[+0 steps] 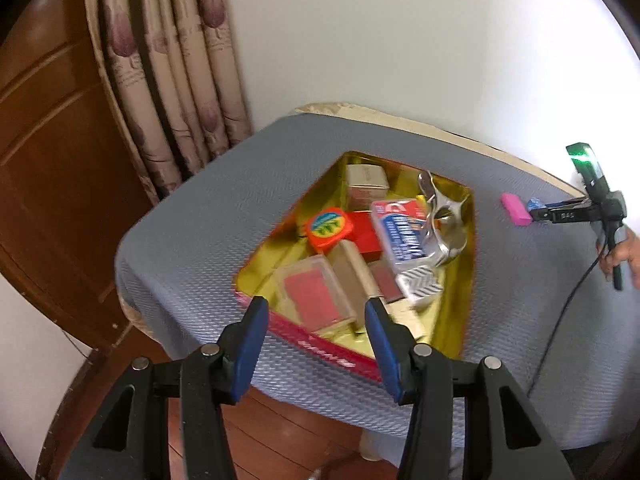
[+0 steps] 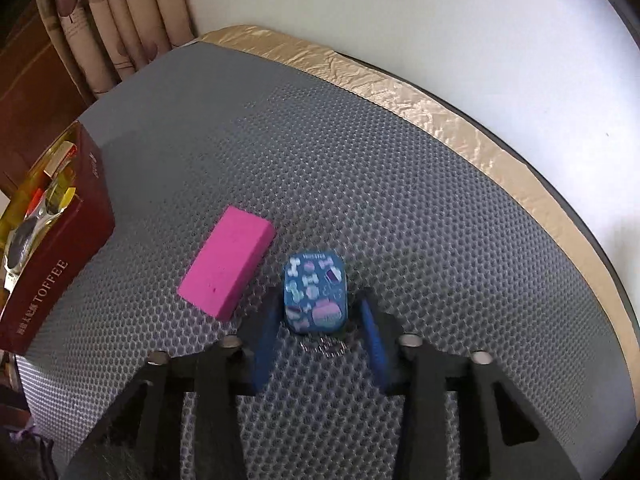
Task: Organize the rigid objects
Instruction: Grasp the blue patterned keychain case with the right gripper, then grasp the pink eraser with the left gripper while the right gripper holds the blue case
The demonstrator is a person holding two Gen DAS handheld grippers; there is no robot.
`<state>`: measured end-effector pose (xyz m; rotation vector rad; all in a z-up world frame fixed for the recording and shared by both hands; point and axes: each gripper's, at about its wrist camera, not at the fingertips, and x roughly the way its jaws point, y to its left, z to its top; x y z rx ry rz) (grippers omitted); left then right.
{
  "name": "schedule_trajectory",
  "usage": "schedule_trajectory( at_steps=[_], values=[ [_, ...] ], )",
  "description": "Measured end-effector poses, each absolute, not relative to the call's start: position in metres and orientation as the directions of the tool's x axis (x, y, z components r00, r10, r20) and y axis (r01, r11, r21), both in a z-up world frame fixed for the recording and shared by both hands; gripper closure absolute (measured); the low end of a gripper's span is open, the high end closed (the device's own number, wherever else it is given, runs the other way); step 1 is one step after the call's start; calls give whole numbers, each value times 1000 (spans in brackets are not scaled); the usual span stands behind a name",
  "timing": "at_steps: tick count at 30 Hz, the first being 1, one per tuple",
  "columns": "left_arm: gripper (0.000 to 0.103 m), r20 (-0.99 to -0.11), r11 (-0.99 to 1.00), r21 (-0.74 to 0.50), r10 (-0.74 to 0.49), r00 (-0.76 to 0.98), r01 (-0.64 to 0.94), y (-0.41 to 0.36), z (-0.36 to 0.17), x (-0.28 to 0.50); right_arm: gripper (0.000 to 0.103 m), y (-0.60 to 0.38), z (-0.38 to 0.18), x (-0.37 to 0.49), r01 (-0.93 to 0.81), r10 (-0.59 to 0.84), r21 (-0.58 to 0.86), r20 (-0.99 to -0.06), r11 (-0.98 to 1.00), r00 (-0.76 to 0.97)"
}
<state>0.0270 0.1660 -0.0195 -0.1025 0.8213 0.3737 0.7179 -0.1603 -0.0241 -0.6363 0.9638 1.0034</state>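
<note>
The small blue patterned case (image 2: 315,294) lies on the grey mesh mat (image 2: 400,168) of the bench, between the spread fingers of the right gripper (image 2: 318,344) (not gripped), beside a pink block (image 2: 228,266). The left gripper (image 1: 316,344), released, hovers over the toffee tin (image 1: 460,280); curtains (image 1: 172,72) hang behind.

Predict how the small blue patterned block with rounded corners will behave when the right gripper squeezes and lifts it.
The small blue patterned block looks solid and box-shaped, so it probably stays stiff. Its flat faces suggest that it will not roll, though its rounded corners might let it twist between the right gripper fingers. It seems small, so probably light.
</note>
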Motion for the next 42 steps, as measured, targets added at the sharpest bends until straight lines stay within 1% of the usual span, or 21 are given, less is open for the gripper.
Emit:
schedule_trajectory(
  at_steps=[4,6,8,9,10,11,14,17,19,21,24,26,28,30,34,39,40,41,42],
  values=[
    [52,-728,952,3,211,653,-305,150,-4,41,74,-201,-17,710,-862,461,46,-859,504,223],
    [52,-718,971,4,168,676,-237,132,8,52,74,-237,-13,701,-824,489,93,-839,559,237],
    [52,-729,989,-20,87,679,-148,114,16,69,74,-270,-18,696,-773,492,122,-829,622,265],
    [52,-737,993,-33,52,674,-113,106,20,79,74,-292,-18,690,-750,480,111,-826,651,295],
    [49,-745,997,-51,4,667,-64,95,23,93,74,-313,-18,685,-726,471,105,-821,679,322],
    [47,-754,998,-56,-22,657,-32,85,23,103,74,-332,-18,681,-702,461,99,-816,706,349],
    [47,-780,997,-59,-83,621,59,51,23,144,74,-382,-18,667,-630,387,16,-802,776,456],
    [47,-814,991,-67,-123,567,119,17,14,192,74,-411,-20,667,-584,378,39,-796,811,472],
    [47,-842,993,-40,-95,531,114,0,2,224,74,-421,-23,666,-564,358,21,-791,826,496],
    [47,-866,993,-49,-97,490,109,-10,-12,256,74,-427,-22,668,-559,387,57,-780,827,493],
    [47,-905,997,-53,-69,420,50,-16,-37,300,74,-435,-21,672,-552,410,92,-771,829,487],
    [47,-918,998,-58,-53,393,0,-14,-49,319,74,-443,-18,672,-560,435,111,-757,821,487],
    [47,-932,997,-71,-62,356,-10,-16,-61,336,74,-446,-18,666,-568,456,131,-750,812,479],
    [47,-942,998,-50,-34,333,-39,-16,-71,347,74,-450,-16,666,-575,475,149,-742,805,473],
    [47,-952,998,-33,-15,305,-54,-21,-88,362,74,-469,-14,666,-574,502,188,-734,797,457],
    [47,-958,996,-51,-28,285,-74,-23,-107,364,74,-494,-12,673,-563,525,232,-728,793,440],
    [62,-951,995,-41,-12,310,-86,-24,-107,362,74,-500,-10,674,-564,526,232,-729,792,439],
    [73,-947,996,-17,13,320,-92,-24,-107,361,74,-501,-9,675,-563,524,229,-727,794,443],
    [73,-946,996,-8,20,325,-85,-26,-106,359,74,-501,-9,675,-563,519,221,-727,797,449]
  ],
)
